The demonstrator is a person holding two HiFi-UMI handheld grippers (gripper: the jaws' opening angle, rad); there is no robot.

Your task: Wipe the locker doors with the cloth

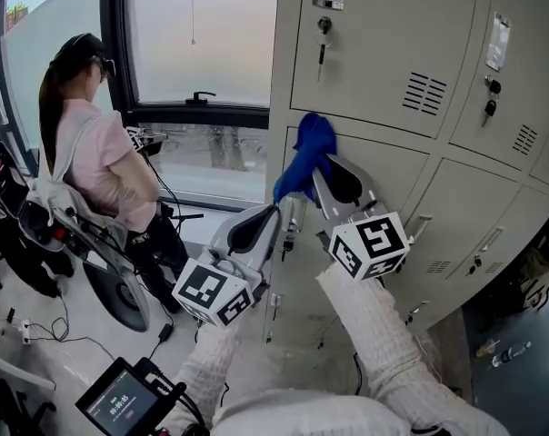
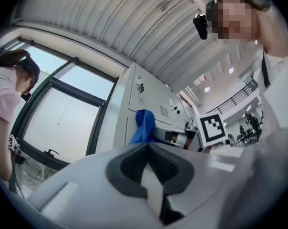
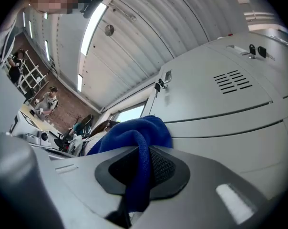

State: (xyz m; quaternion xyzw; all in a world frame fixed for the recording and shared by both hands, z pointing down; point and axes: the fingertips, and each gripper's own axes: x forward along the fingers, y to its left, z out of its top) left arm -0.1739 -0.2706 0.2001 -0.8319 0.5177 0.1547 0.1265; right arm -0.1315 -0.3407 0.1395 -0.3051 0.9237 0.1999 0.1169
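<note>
Facing a grey locker bank [image 1: 374,53], just right of a window [image 1: 193,44]. Working at the middle-row door [image 1: 384,166], at its top left corner, close under the seam with the top row.

There, bunched against the metal: blue cloth [image 1: 311,148], long axis roughly up and down along the door's left edge. Looks pressed to the door, though contact is hard to confirm.

Gripping a fold of that cloth: right claw [image 1: 327,178], jaws closed on it, the bulk spilling past the tips toward the locker.

Lower and to the left, off the door's left edge: left claw [image 1: 273,216], jaws together with nothing between them, the farther of the two from the cloth.

Judging from this corner start, unwiped door lies rightward and downward of the cloth, so likely a stroke that way, by the right claw alone.
</note>
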